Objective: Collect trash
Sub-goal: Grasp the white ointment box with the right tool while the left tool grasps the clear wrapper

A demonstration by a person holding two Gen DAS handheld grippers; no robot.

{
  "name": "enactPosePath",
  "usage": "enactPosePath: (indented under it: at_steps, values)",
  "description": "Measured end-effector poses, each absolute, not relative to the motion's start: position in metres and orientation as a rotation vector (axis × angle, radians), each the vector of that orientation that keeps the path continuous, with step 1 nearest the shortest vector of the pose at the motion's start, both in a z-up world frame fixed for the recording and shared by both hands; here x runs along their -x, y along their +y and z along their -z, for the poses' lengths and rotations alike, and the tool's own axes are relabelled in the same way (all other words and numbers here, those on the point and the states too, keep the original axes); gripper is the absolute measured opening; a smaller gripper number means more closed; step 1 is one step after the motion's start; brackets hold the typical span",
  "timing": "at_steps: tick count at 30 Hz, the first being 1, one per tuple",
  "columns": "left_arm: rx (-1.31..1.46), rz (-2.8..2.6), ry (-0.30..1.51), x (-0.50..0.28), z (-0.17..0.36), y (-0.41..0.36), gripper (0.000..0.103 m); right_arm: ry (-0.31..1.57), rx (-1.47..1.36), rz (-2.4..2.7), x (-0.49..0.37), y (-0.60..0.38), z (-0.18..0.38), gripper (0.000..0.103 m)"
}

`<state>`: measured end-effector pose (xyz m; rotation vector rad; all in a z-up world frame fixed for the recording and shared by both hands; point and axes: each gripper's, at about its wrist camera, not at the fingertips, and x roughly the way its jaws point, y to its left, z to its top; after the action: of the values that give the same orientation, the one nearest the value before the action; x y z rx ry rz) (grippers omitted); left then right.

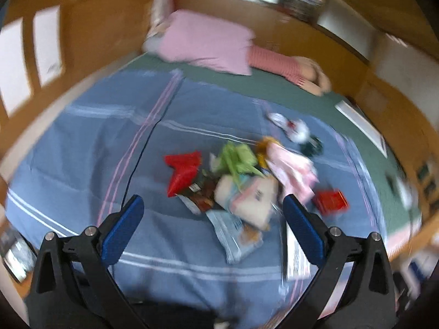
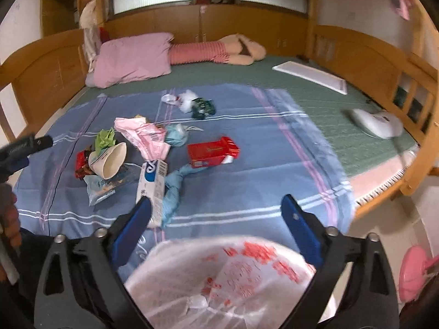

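Trash lies in a heap on a blue striped sheet (image 2: 247, 148) on the bed. It includes a paper cup (image 2: 109, 161), a red box (image 2: 211, 152), a white toothpaste box (image 2: 152, 183), a pink wrapper (image 2: 145, 135), green paper (image 2: 105, 138) and a red wrapper (image 1: 182, 170). My left gripper (image 1: 211, 208) is open and empty, above the near side of the heap. My right gripper (image 2: 216, 211) is open, above the sheet's near edge. A white plastic bag with red print (image 2: 219, 279) hangs close under the right gripper.
A pink pillow (image 2: 131, 57) and a striped plush toy (image 2: 219, 50) lie at the head of the bed. A white board (image 2: 310, 76) and a white handheld appliance (image 2: 376, 123) lie on the green mattress (image 2: 315, 101) at right. Wooden bed rails (image 2: 365, 63) surround it.
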<state>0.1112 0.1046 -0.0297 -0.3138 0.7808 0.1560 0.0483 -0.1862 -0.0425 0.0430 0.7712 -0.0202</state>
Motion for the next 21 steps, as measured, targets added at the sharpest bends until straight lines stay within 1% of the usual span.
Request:
enactPosePath:
  at_steps: [1, 2, 3, 5, 6, 7, 10, 12, 13, 14, 15, 16, 18, 21]
  values:
    - [0.333, -0.169, 0.793, -0.117, 0.036, 0.109, 0.098, 0.786, -0.054, -0.001, -0.058, -0.182, 0.047, 0.088]
    - [0.350, -0.177, 0.811, -0.123, 0.045, 0.112, 0.092, 0.804, -0.068, -0.023, -0.067, -0.179, 0.050, 0.085]
    - [0.358, -0.186, 0.837, -0.130, 0.059, 0.114, 0.083, 0.826, -0.084, -0.051, -0.076, -0.175, 0.054, 0.085]
    - [0.346, -0.208, 0.884, -0.135, 0.084, 0.116, 0.078, 0.882, -0.084, -0.117, -0.098, -0.153, 0.068, 0.084]
    - [0.362, -0.217, 0.921, -0.137, 0.093, 0.117, 0.070, 0.905, -0.064, -0.137, -0.108, -0.140, 0.077, 0.084]
    - [0.417, -0.196, 0.970, -0.139, 0.102, 0.121, 0.069, 0.933, -0.042, -0.157, -0.118, -0.126, 0.087, 0.084]
    - [0.546, -0.155, 1.021, -0.143, 0.117, 0.132, 0.075, 1.034, 0.024, -0.181, -0.144, -0.092, 0.124, 0.084]
    - [0.571, -0.170, 1.040, -0.143, 0.122, 0.137, 0.079, 1.071, 0.063, -0.150, -0.152, -0.083, 0.142, 0.078]
    - [0.582, -0.167, 1.044, -0.143, 0.124, 0.139, 0.081, 1.101, 0.074, -0.139, -0.156, -0.080, 0.153, 0.065]
    - [0.584, -0.162, 1.047, -0.144, 0.125, 0.139, 0.083, 1.115, 0.064, -0.139, -0.157, -0.081, 0.157, 0.048]
    - [0.581, -0.143, 1.056, -0.145, 0.127, 0.136, 0.087, 1.123, 0.042, -0.140, -0.156, -0.084, 0.159, 0.047]
    - [0.576, -0.122, 1.065, -0.146, 0.129, 0.134, 0.089, 1.115, 0.002, -0.151, -0.153, -0.088, 0.156, 0.043]
    - [0.546, -0.066, 1.100, -0.150, 0.135, 0.123, 0.089, 1.072, -0.055, -0.183, -0.141, -0.098, 0.139, 0.042]
    - [0.465, -0.047, 1.147, -0.156, 0.142, 0.103, 0.091, 0.971, -0.056, -0.167, -0.126, -0.111, 0.105, 0.042]
